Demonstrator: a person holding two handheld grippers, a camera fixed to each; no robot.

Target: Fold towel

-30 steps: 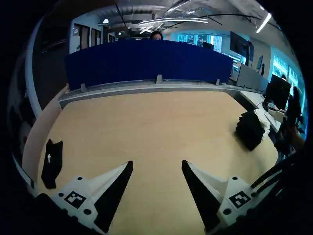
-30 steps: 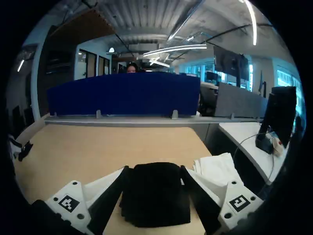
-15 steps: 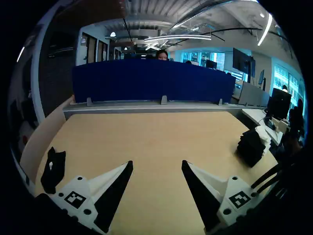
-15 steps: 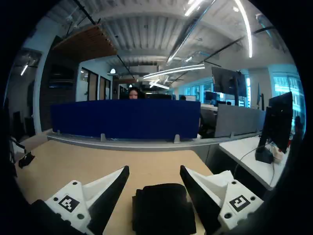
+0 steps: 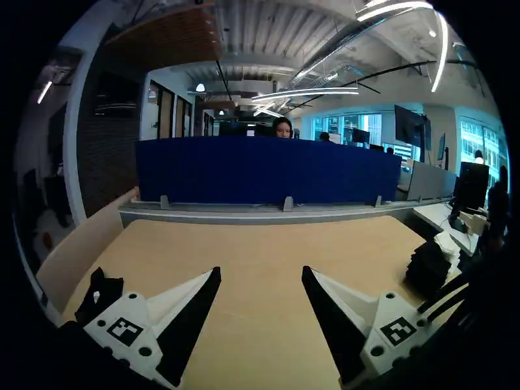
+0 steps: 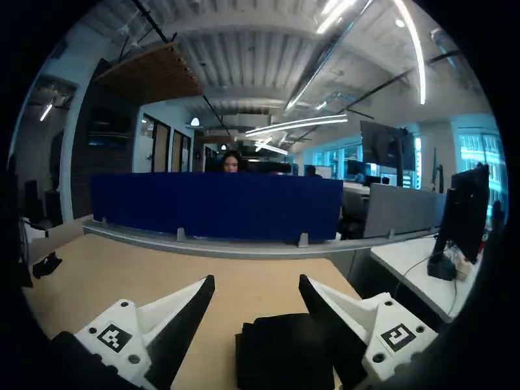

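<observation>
Towels near right hand-held gripper.

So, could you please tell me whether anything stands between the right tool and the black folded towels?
Nothing visible does. The right tool is open, and the black folded towels lie on the wooden table right by its fingers.

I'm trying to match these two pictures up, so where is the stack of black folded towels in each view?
Left gripper view: black towel stack at the far right, near the table's edge.
Right gripper view: black towel stack at bottom centre, close to the camera.
Shared landmark: the blue divider along the table's far side.
</observation>
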